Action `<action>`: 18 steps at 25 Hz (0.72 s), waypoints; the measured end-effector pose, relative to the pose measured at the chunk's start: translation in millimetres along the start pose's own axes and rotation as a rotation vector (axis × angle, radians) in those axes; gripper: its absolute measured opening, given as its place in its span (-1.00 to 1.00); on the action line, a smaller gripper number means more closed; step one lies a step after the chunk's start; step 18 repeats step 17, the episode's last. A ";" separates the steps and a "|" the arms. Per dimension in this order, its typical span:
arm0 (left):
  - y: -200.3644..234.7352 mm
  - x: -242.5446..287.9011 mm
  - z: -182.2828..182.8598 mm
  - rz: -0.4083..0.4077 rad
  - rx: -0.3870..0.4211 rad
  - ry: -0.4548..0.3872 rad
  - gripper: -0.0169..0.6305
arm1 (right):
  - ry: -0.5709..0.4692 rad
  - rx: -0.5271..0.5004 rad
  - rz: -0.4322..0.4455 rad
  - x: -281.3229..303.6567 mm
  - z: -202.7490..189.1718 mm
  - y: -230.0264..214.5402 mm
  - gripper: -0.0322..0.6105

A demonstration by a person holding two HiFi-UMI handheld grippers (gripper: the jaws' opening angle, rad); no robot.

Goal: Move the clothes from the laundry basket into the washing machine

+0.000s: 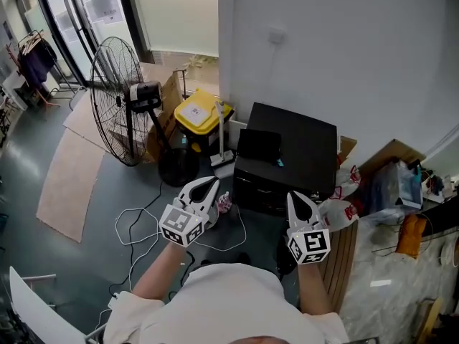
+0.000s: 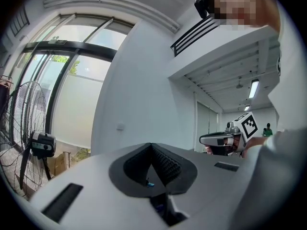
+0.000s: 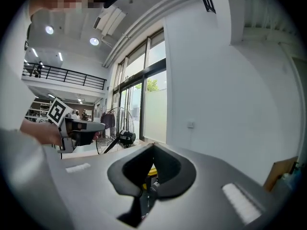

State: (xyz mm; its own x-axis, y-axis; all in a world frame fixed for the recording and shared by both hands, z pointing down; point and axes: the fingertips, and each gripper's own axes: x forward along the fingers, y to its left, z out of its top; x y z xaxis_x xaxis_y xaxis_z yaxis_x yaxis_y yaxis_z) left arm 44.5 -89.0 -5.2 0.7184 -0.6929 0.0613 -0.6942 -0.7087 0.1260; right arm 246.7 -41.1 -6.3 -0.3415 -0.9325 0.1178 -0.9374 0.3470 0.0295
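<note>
Grey floor [image 1: 72, 185] shows no clothes; left gripper [image 1: 209, 183] and right gripper [image 1: 293, 196] are closed, empty. Clothes, presumably soft and light: pinch a fold.

One person seen from above, holding two grippers: a left gripper [image 1: 206, 186] and a right gripper [image 1: 296, 198], each with one marker cube. On the floor [image 1: 86, 264] there are one standing fan [image 1: 118, 99], one yellow-lidded bin [image 1: 197, 113], one black cabinet [image 1: 294, 153] at the wall edge, two beige mats [image 1: 68, 185] toward the left edge, and one tangle of white cable [image 1: 136, 224]. One clothes rack [image 1: 32, 56] stands in the far left corner. Two cardboard boxes are visible: the box behind the fan [image 1: 170, 95] and the box at the right edge [image 1: 391, 156].
</note>
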 end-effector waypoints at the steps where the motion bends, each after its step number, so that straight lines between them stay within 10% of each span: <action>1: 0.6 -0.6 0.1 0.002 -0.001 0.001 -0.93 | -0.003 0.002 -0.001 0.2 0.9 -0.6 -0.87; 18: 0.5 -7.6 -1.3 0.012 -0.016 -0.004 -0.93 | -0.008 0.010 0.018 1.0 0.3 6.0 -0.87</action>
